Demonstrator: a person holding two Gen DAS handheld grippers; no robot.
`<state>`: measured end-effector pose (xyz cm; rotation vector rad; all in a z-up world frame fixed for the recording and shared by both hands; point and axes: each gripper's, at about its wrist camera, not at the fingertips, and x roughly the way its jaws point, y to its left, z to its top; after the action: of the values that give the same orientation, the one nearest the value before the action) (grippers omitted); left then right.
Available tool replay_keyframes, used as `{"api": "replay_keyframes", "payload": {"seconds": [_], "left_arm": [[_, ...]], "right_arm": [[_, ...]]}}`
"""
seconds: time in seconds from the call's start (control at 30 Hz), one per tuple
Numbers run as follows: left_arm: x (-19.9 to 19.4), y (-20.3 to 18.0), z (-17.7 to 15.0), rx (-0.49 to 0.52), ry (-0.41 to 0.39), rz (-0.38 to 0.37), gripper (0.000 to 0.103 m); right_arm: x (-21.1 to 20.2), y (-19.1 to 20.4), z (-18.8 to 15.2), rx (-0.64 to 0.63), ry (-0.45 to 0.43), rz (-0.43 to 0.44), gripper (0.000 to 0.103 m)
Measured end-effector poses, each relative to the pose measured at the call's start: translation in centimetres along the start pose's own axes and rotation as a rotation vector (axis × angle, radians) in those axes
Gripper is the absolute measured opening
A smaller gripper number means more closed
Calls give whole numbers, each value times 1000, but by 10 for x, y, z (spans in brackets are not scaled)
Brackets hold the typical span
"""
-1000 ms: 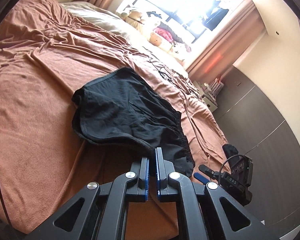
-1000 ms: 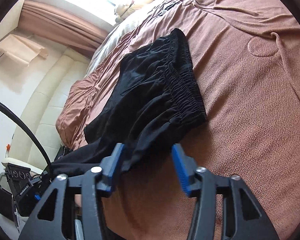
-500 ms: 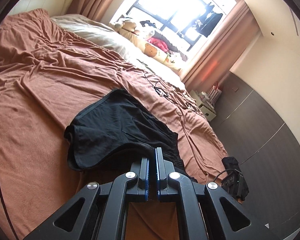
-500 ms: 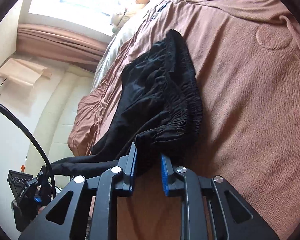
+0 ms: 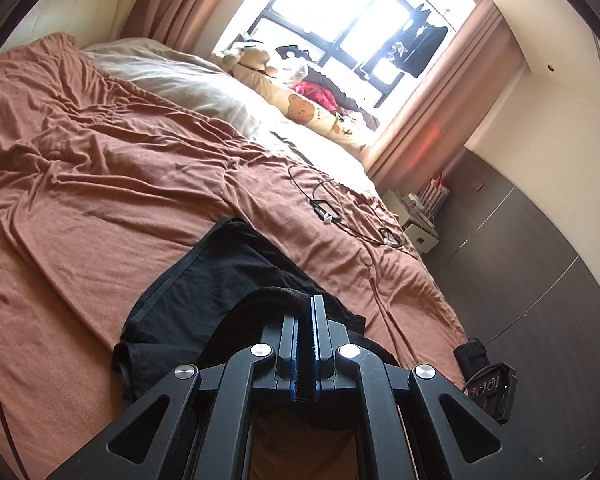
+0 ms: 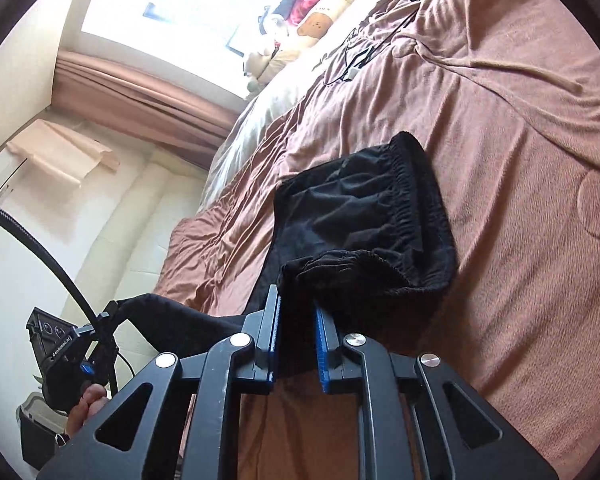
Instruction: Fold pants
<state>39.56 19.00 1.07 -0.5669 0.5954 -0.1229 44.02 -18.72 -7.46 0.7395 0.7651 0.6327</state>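
Black pants [image 5: 220, 288] lie on the brown bed cover, near its front edge. My left gripper [image 5: 305, 320] is shut on the hem end of the pants and holds it lifted, so the cloth arches up. In the right wrist view my right gripper [image 6: 296, 320] is shut on the elastic waistband end of the pants [image 6: 372, 216], with bunched black cloth between the blue pads [image 6: 321, 344]. The near edge of the pants is raised off the bed in both views.
The brown bed cover [image 5: 100, 168] is wrinkled. Pillows and soft toys [image 5: 284, 80] lie by the window. Black cables [image 5: 332, 212] lie on the bed behind the pants. A bedside stand [image 5: 420, 220] and dark wardrobe doors [image 5: 540, 280] stand at right.
My right gripper closed on the waistband. Both grippers have lifted the near edge of the pants and moved it forward over the rest of the cloth.
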Motion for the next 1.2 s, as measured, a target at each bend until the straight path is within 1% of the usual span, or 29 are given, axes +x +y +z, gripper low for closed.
{"api": "replay_keyframes", "payload": {"seconds": [0.17,0.37,0.73,0.8,0.87,0.9,0.93,0.97,1.0,1.03,1.07,1.13,1.2], "left_arm": [[35,8,20,-1,27,13,5],[80,24,35,-16,69,39,5],[164,59,51,-27,165,103,5],[179,63,54,-11,187,141,6],[193,67,57,6,215,173,17],[197,71,58,8,224,177,20],[199,74,59,11,229,180,26],[201,76,60,18,236,183,32],[201,77,60,33,242,193,37],[201,76,61,54,240,210,47],[200,76,63,80,236,227,54],[198,77,66,122,240,252,55],[198,77,71,159,256,268,56]], "right_arm": [[15,1,17,11,-24,-23,12],[42,-1,34,36,-22,-59,12],[87,-14,67,100,-14,-118,12],[94,-16,70,113,-13,-134,13],[101,-15,74,105,4,-137,21],[102,-13,75,98,11,-133,23],[101,-10,76,84,11,-129,28],[99,-5,78,57,6,-134,39],[95,-1,79,27,-3,-144,46],[91,3,80,4,-14,-155,58],[86,7,82,-14,-26,-160,60],[80,14,82,-53,-40,-171,60],[75,20,81,-96,-47,-221,60]]}}
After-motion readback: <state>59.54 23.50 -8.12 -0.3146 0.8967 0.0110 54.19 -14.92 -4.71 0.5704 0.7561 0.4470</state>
